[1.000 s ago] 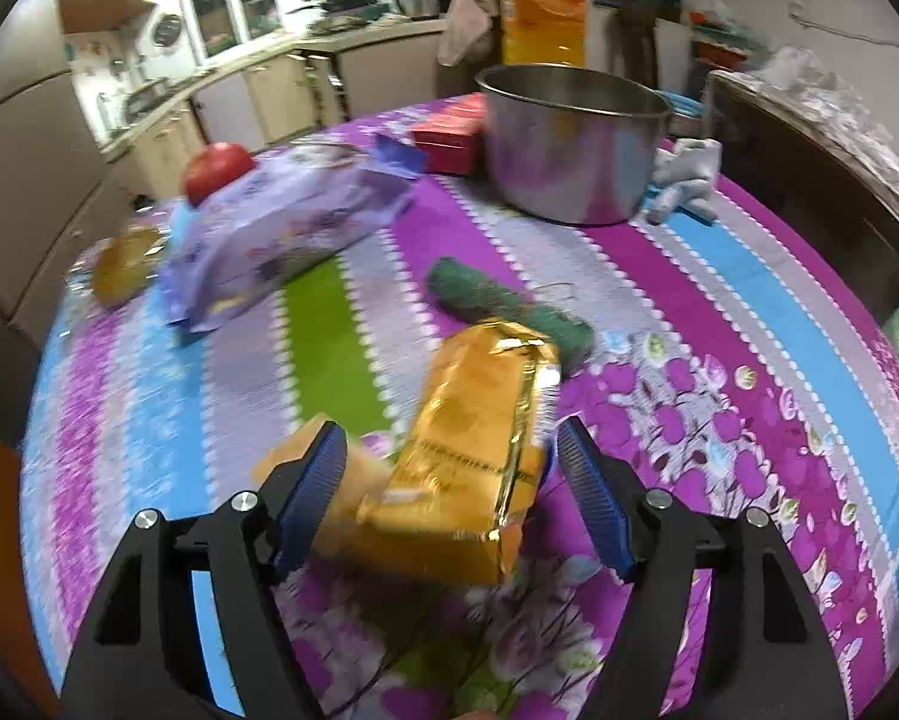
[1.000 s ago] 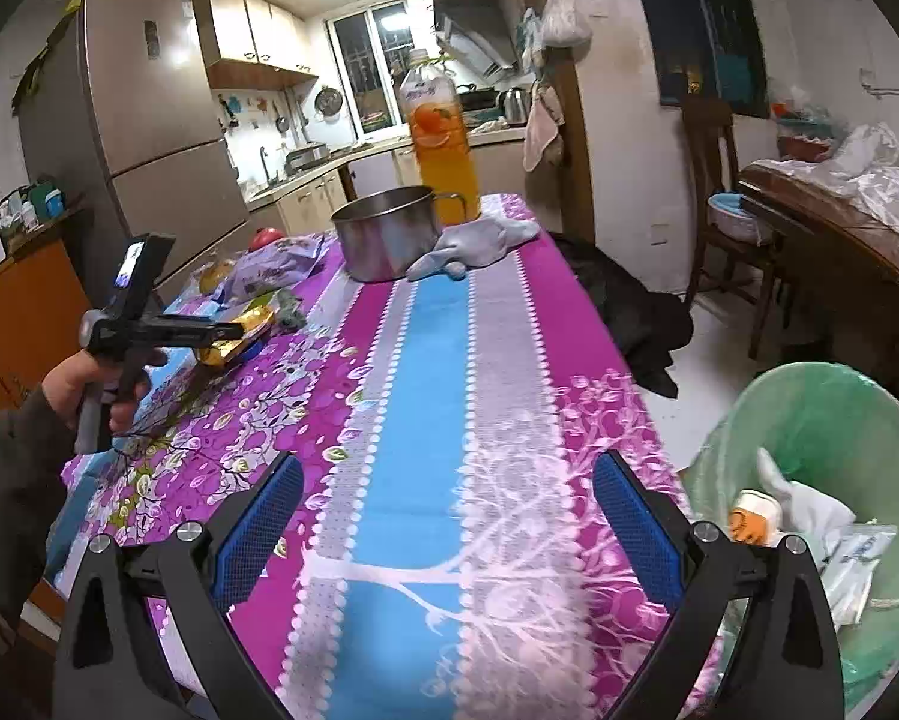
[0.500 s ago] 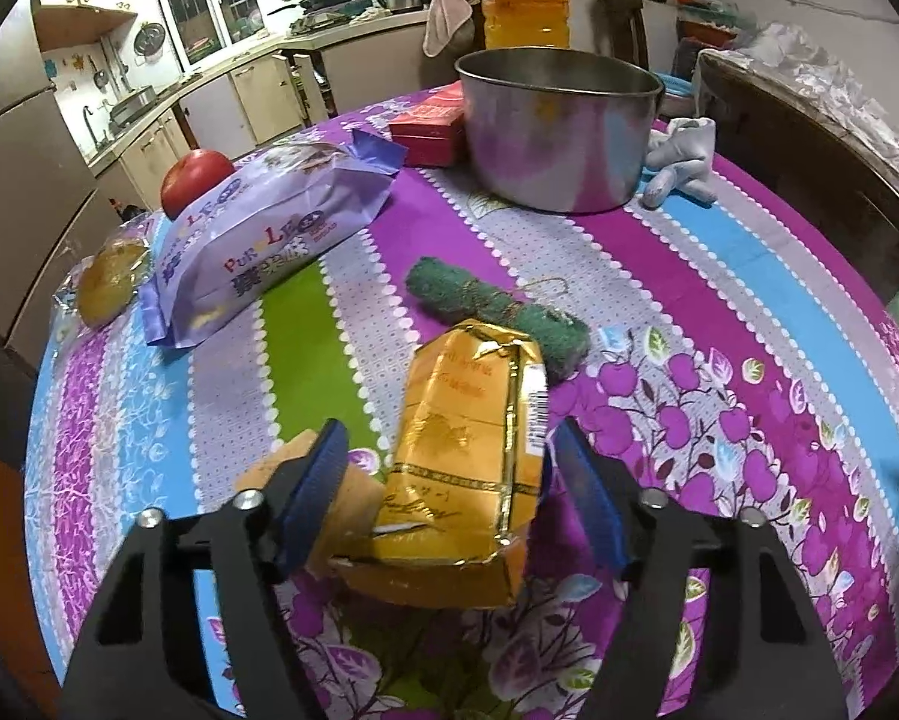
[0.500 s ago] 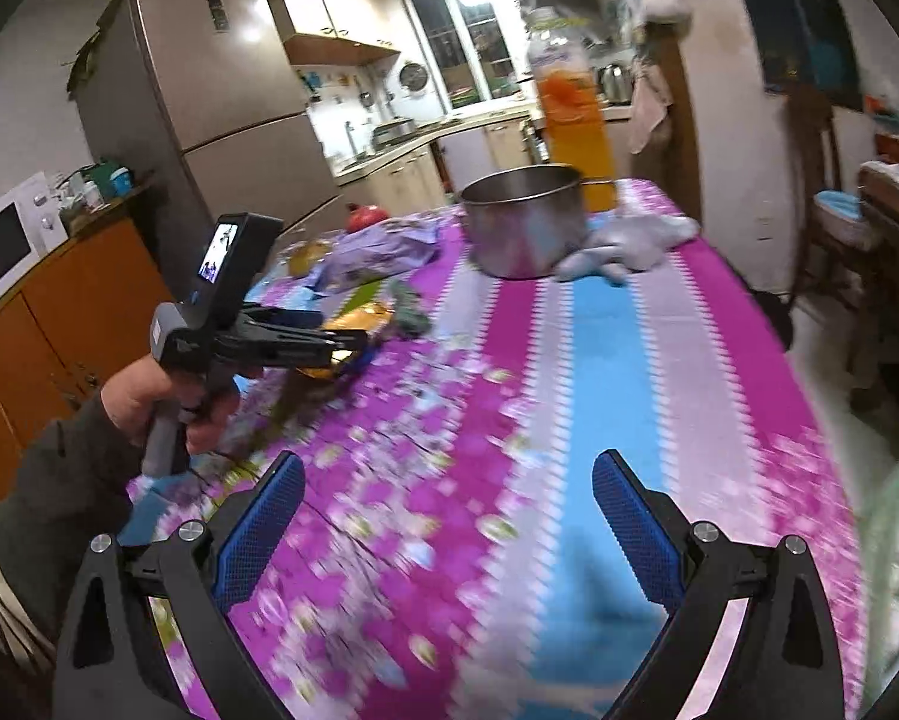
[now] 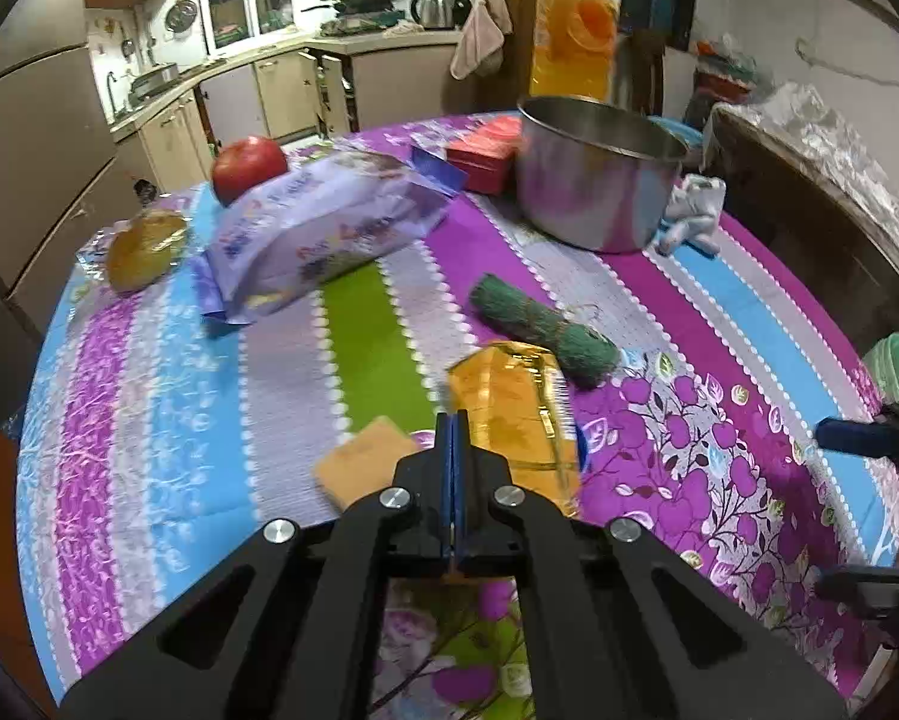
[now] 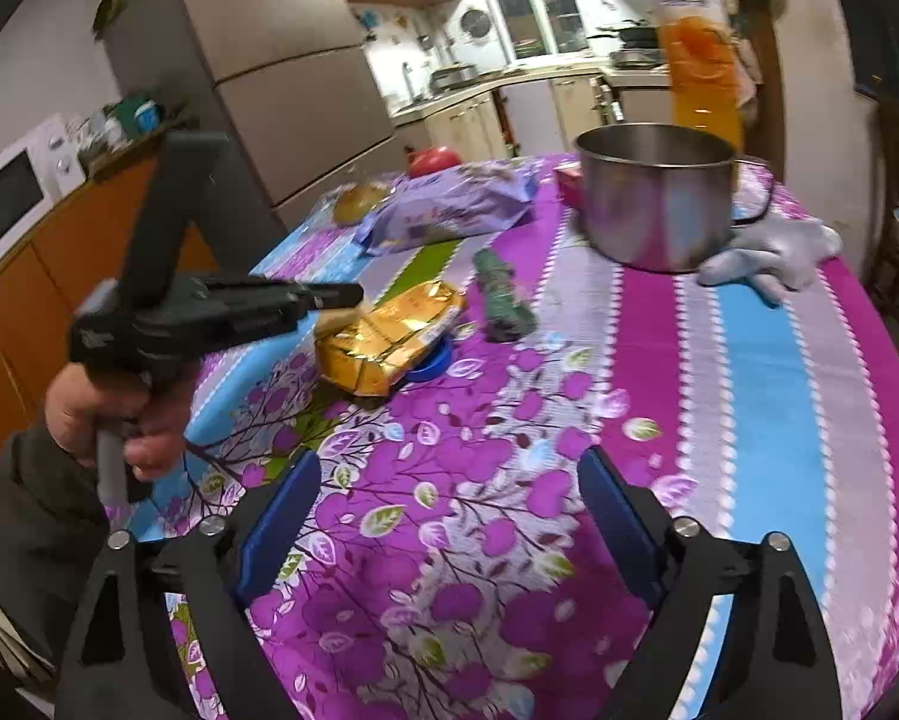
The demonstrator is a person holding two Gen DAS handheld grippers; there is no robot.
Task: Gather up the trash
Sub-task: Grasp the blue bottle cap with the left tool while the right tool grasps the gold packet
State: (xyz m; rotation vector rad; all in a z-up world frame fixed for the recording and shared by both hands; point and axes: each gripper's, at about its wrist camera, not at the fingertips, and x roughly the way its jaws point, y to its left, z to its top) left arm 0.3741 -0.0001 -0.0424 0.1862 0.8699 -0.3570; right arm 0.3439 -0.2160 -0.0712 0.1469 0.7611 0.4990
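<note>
The left gripper (image 5: 454, 438) had just snapped fully shut, seemingly on nothing, the gold packet (image 5: 518, 414) lying on the table (image 5: 749, 312) near its front edge, while the right gripper (image 6: 449, 516), empty, narrowed slightly.

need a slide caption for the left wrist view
Left gripper shut with its pads together beside the gold foil packet on a floral tablecloth, steel pot behind.

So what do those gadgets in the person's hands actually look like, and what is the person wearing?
Each is a black plastic tool with two fingers lined with ribbed blue pads and silver screws at the joints: the left gripper, the right gripper. The left gripper has a pistol-style handle, with a dark block upright on top. The left hand comes out of a dark sleeve.
</note>
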